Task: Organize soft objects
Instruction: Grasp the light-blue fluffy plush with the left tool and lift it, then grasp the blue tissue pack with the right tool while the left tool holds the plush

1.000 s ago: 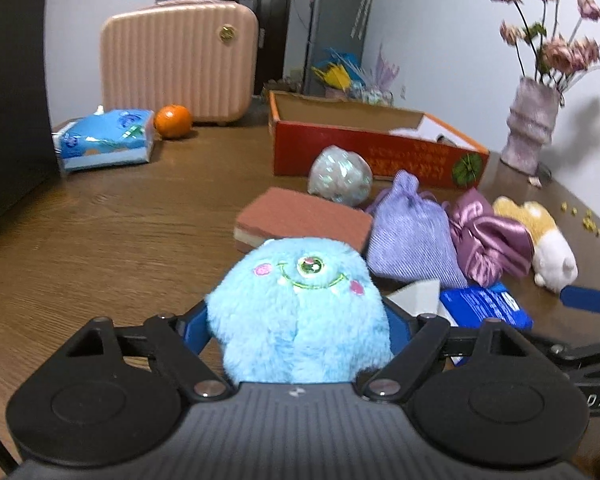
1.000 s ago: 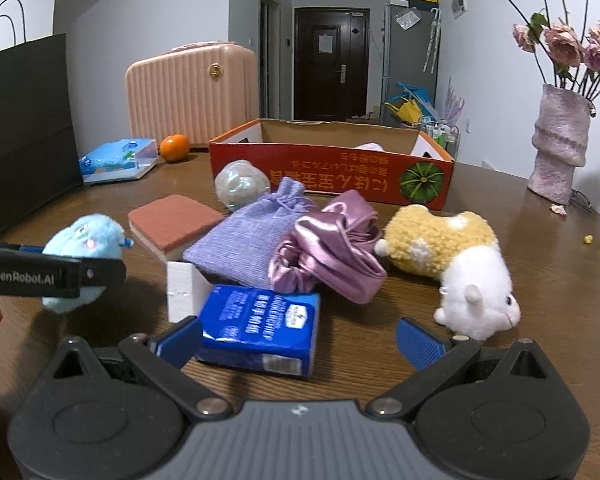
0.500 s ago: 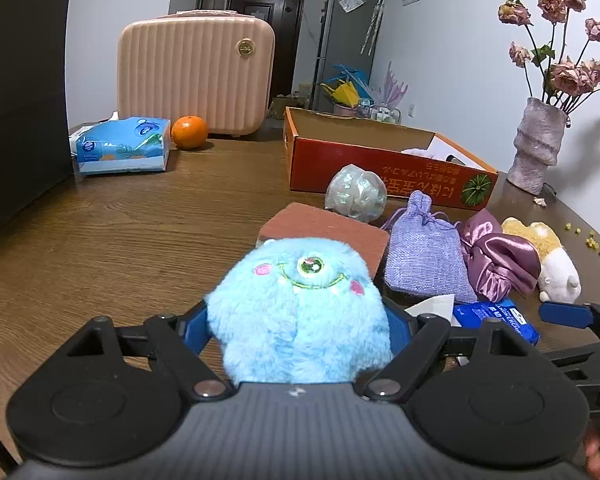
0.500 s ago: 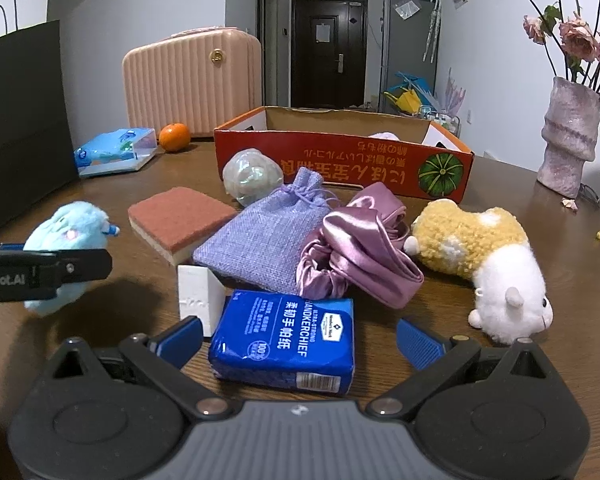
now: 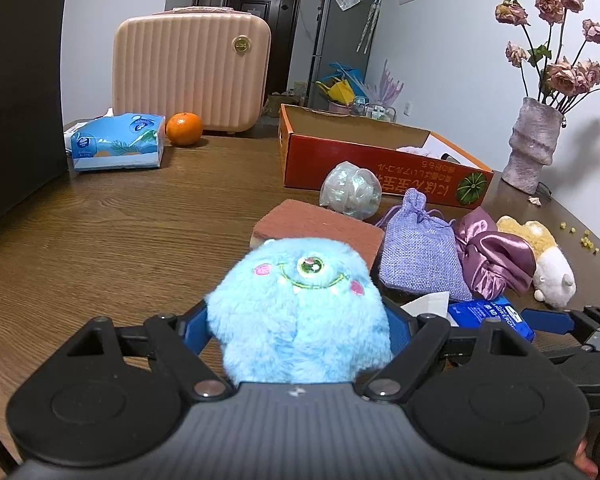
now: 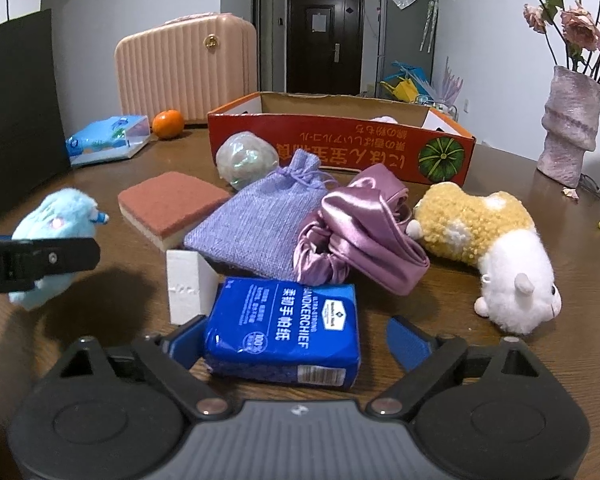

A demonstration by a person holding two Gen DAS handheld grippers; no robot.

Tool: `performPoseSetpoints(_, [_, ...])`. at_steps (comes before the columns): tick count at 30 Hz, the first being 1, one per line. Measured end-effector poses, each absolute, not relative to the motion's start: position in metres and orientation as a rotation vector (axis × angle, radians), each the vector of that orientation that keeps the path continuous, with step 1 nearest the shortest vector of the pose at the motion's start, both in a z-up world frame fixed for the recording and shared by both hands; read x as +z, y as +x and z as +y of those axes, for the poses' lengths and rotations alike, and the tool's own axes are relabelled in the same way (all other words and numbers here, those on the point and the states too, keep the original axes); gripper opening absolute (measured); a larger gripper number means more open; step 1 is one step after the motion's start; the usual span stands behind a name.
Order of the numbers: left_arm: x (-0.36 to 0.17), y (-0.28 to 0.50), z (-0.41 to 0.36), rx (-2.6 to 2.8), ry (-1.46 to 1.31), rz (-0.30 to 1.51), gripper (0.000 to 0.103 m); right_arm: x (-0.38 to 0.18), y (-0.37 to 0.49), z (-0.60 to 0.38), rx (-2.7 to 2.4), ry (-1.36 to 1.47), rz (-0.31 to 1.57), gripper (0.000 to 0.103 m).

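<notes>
Because the left gripper [image 5: 298, 320] holds the blue plush [image 5: 300, 312] only by its fluffy sides, with both blue pads pressed into the fur, the toy could squirm out on the way to the box [image 5: 380, 164]; I judge the pile compresses and gives little bite. In the left wrist view the plush sits between the fingers, above the table [image 5: 120, 240], its one-eyed face turned forward and up toward the box. It is nearly round, so it has no clear long axis. The sponge [image 5: 320, 226] lies just beyond it.

In the right wrist view, the right gripper [image 6: 296, 340] is closing around the tissue pack [image 6: 284, 324], which lies flat on the table between the jaws. The left pad looks touching or nearly so, while the right pad stands clear of it. The pack's long axis runs away from the camera, tipped slightly left. If the jaws close unevenly, the pack may skew or slide into the foam block [image 6: 188, 284] just beside it. Its slick wrapper could also slip. The pouch [image 6: 268, 220] and satin scrunchie [image 6: 360, 236] lie close behind and might be nudged.
</notes>
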State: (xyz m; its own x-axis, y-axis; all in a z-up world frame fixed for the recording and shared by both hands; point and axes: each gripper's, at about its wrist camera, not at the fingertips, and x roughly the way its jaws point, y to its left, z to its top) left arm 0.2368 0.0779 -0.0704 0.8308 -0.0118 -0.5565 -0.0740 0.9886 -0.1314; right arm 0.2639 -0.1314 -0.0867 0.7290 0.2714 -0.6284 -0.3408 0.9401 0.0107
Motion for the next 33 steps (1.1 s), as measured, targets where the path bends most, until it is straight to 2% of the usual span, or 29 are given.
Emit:
performPoseSetpoints(4, [-0.070,0.237,0.078,0.032,-0.151,0.590,0.083,-0.087,0.262,-0.130,0.350,-0.113,0.673,0.083])
performPoseSetpoints(6, [-0.070,0.237,0.078,0.033,-0.151,0.590,0.083,-0.088,0.262,-0.130,0.362,-0.106,0.674,0.074])
performPoseSetpoints(33, [-0.059,0.235,0.074,0.043,-0.138,0.567,0.083,-0.055,0.236,-0.155,0.379,-0.077,0.529,0.073])
